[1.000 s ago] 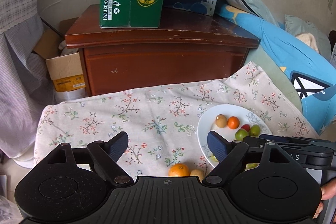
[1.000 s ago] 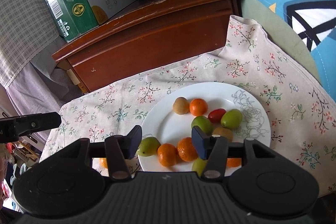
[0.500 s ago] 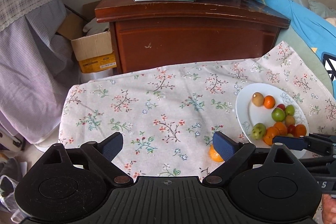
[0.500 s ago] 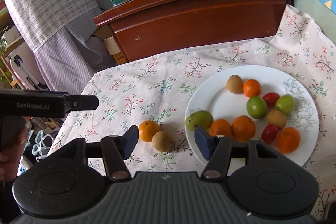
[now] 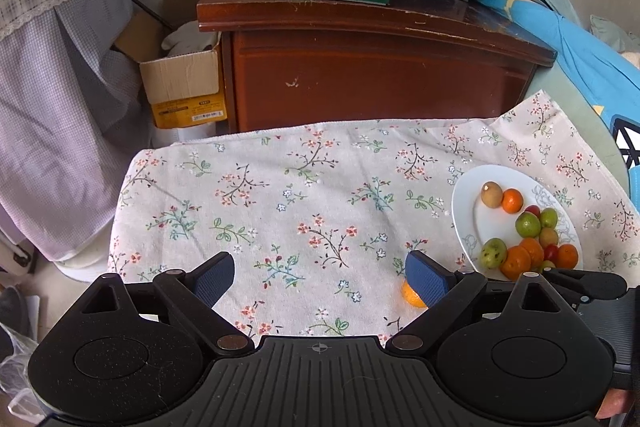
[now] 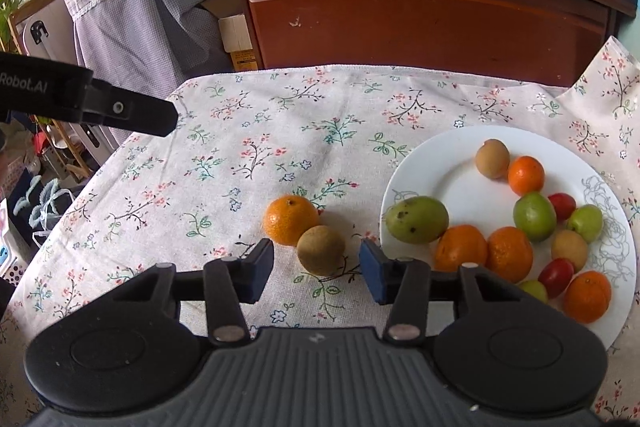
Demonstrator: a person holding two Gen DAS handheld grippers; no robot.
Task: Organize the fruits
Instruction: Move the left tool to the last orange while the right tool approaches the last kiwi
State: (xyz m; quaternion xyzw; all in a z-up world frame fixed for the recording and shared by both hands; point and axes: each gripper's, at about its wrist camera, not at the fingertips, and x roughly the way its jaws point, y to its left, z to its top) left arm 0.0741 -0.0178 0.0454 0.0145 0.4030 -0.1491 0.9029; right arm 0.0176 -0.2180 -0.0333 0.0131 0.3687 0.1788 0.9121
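Between closing right claw pads, brown fruit, hidden leftward

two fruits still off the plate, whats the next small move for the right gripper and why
Probably ease the right gripper forward and down around the brown fruit. Its jaws are closing, but the pads do not touch the fruit yet, which lies on the cloth just ahead of the gap, touching the orange, left of the plate.

A white plate at the right holds small oranges, green fruits, brown fruits and red ones, lying loosely together. Left of it, on the flowered cloth, an orange touches a brown round fruit just nearer.
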